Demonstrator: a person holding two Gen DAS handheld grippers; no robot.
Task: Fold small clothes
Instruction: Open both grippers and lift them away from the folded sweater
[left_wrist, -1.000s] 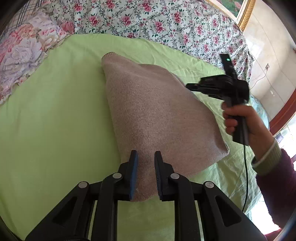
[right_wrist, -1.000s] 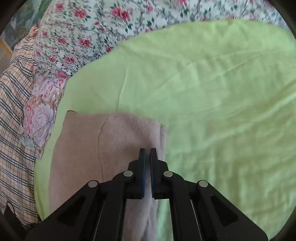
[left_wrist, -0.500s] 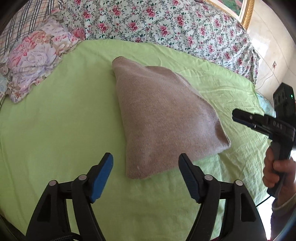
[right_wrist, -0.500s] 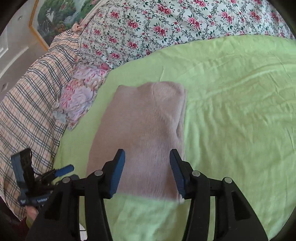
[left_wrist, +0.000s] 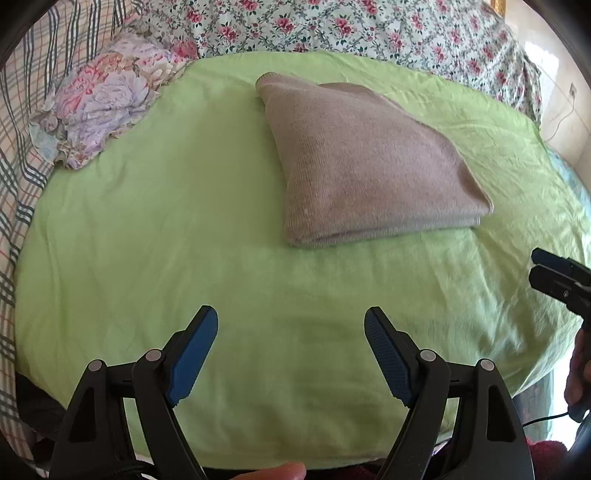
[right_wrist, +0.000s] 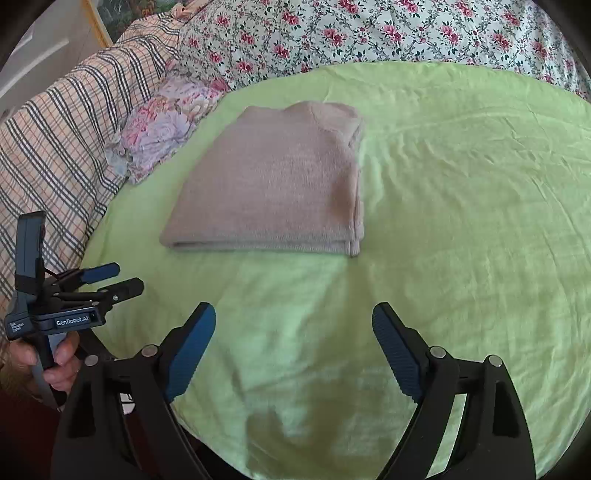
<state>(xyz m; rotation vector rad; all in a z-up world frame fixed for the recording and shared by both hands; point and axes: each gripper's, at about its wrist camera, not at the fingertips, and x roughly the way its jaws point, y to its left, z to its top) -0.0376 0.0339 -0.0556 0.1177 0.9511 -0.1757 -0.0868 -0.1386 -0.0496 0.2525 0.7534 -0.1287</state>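
— Both grippers angle down over the green sheet (left_wrist: 147, 229)?
— Yes. The left gripper (left_wrist: 291, 354) and right gripper (right_wrist: 293, 350) have just been opening; their jaws gape wide, empty.
— The knit garment (right_wrist: 273, 184)?
— Folded flat on the sheet, well apart from them, near a floral pillow (right_wrist: 166, 122).

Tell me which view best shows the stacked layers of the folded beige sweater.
Right wrist: the folded beige sweater faces it square, near edge showing stacked layers. Left wrist shows the same sweater skewed, layers visible only at one corner.
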